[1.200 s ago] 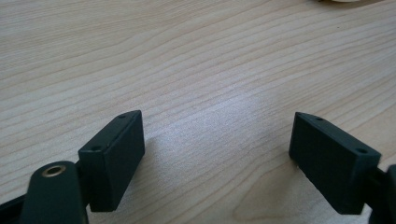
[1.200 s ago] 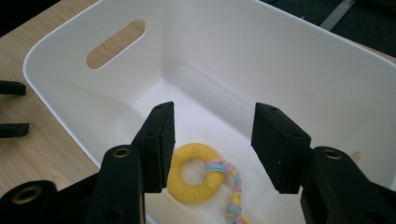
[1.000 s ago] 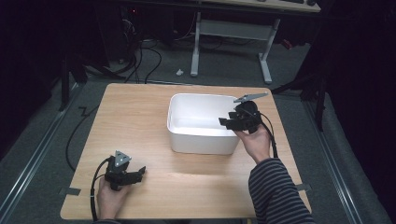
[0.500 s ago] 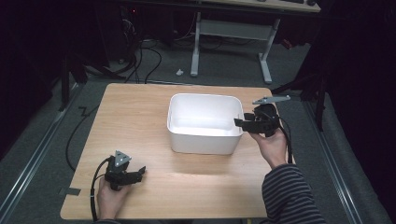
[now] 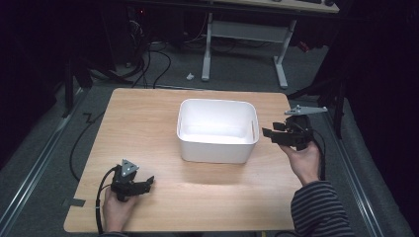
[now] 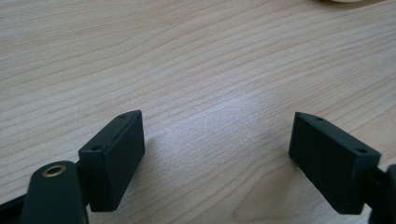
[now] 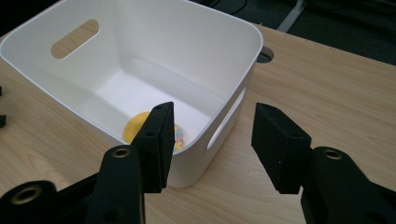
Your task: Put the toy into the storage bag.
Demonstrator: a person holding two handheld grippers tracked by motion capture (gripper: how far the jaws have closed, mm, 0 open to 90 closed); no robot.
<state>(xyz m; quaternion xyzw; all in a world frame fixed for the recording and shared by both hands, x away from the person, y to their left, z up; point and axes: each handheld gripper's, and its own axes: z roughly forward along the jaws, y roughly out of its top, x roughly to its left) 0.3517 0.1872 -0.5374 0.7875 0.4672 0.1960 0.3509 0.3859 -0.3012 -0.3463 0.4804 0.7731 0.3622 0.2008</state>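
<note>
Right gripper [image 5: 269, 133] has drawn back, empty, beside the bin [image 5: 217, 148].

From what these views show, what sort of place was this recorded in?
Probably a lab or workshop set up for recording, not a home. A bare wooden table stands on grey floor among loose cables, with a desk frame behind. On it sits one white bin, with hand-held grippers at either side.
</note>
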